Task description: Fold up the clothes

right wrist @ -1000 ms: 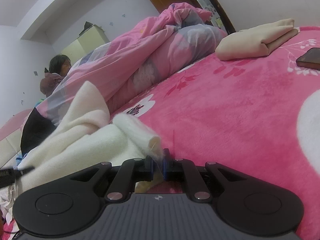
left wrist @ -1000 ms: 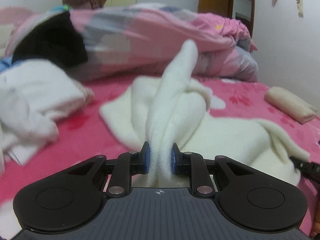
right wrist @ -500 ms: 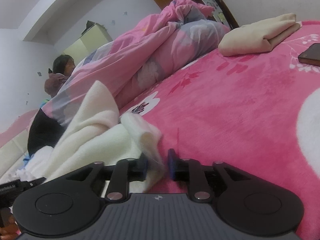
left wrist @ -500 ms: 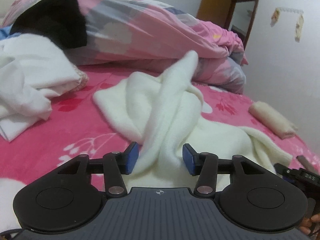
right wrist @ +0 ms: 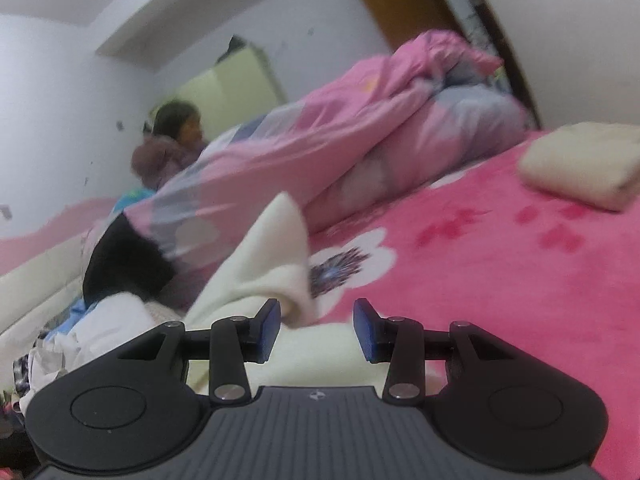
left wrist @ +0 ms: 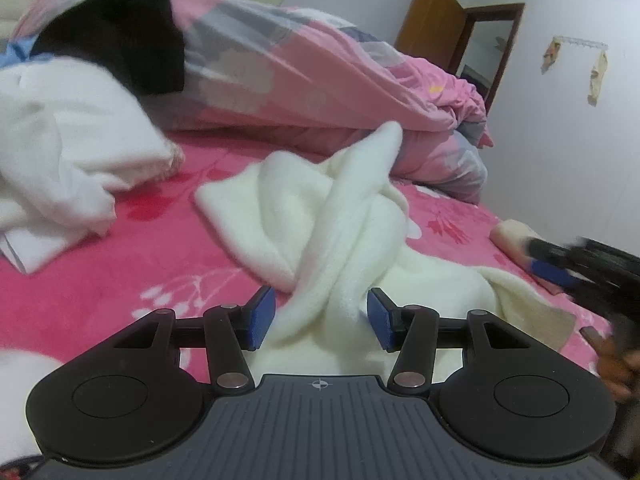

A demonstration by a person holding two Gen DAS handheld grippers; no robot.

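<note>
Cream fleece garment (left wrist: pixel 340 216) lies twisted on the bed ahead of the released left gripper (left wrist: pixel 321 318), while the right gripper (right wrist: pixel 316 330) is opening; the standing ridge may topple, spoiling the fold.

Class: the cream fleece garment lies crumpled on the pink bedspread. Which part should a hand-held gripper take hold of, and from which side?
Probably the raised twisted ridge of the cream fleece garment. It stands up off the pink bedspread as a narrow fold that open jaws can straddle. Come in low from the near end, where the left hand-held gripper already has its pads either side of it, not pressing.
</note>
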